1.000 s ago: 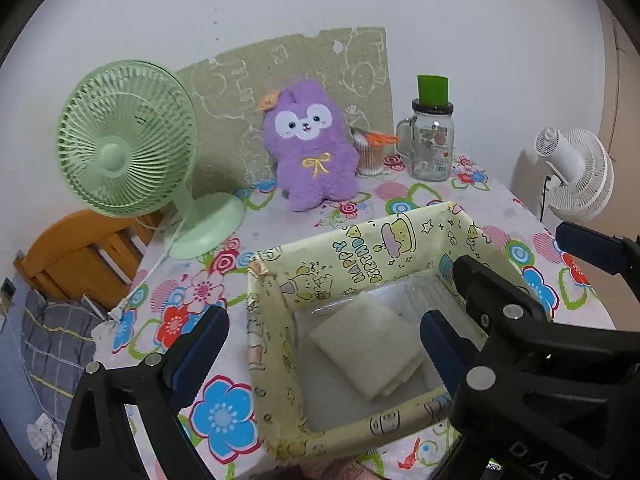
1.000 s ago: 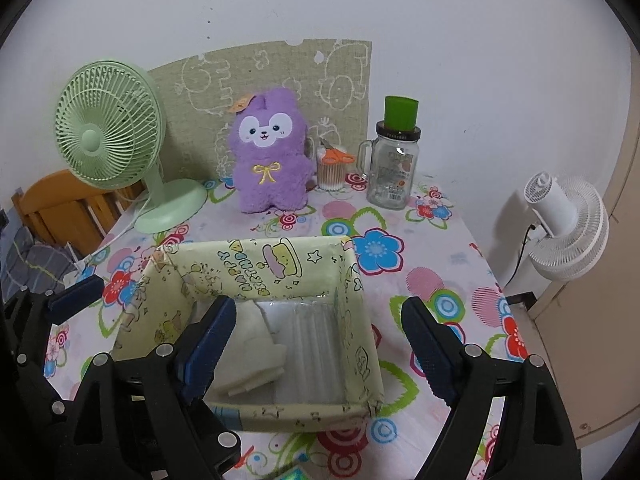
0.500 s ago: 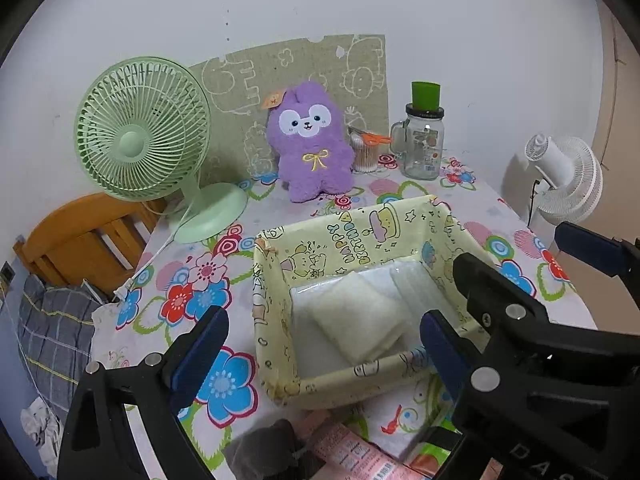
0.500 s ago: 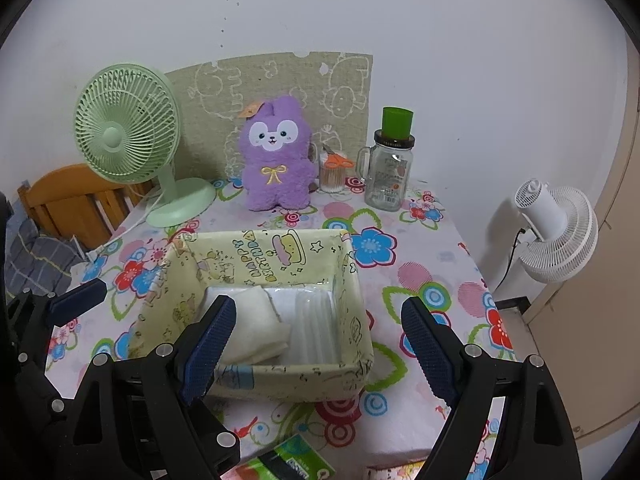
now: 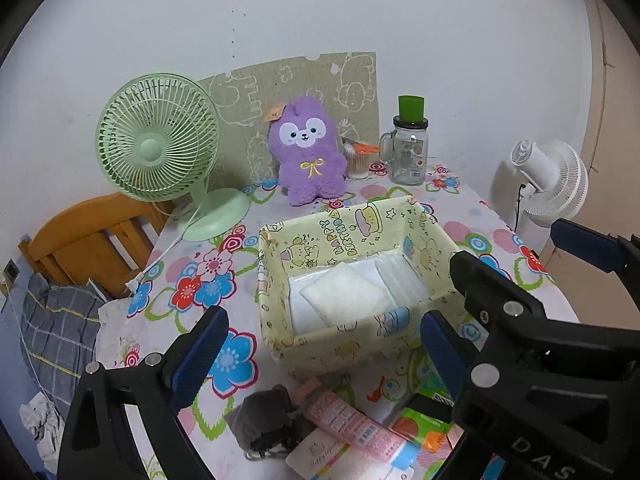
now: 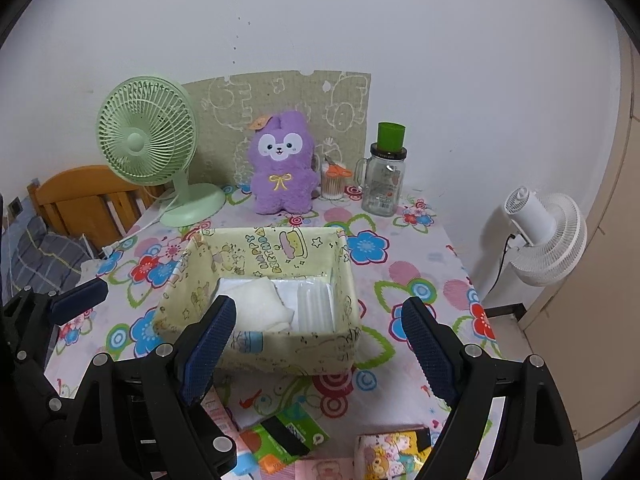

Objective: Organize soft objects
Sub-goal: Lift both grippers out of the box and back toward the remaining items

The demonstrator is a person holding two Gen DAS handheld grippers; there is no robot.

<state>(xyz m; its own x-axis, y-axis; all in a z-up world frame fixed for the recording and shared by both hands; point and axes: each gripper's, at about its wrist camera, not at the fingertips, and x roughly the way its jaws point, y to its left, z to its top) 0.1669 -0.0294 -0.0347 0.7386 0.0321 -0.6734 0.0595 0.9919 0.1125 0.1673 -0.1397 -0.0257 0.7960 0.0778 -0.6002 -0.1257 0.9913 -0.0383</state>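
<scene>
My left hand-held gripper [image 5: 324, 356] stands wide open, empty, above the grey pouch [image 5: 266, 416] on the worktop [image 5: 192, 240]. I close on its bulk, then carry it rightward into the yellow basket [image 5: 344, 344]. My right hand-held gripper [image 6: 320, 344] also gapes, empty.

A pale yellow cartoon-print fabric basket [image 6: 256, 344] sits open on the floral bench, holding a folded white cloth [image 6: 260, 300] beside clear plastic packets [image 6: 316, 306]. A grey pouch [image 5: 264, 414] and colourful tissue packs [image 5: 348, 424] lie just in front.

The right gripper [image 6: 318, 336] hangs with jaws wide and empty. Beyond it, the yellow fabric bin [image 6: 264, 344] holds a folded white cloth [image 6: 262, 300].
</scene>
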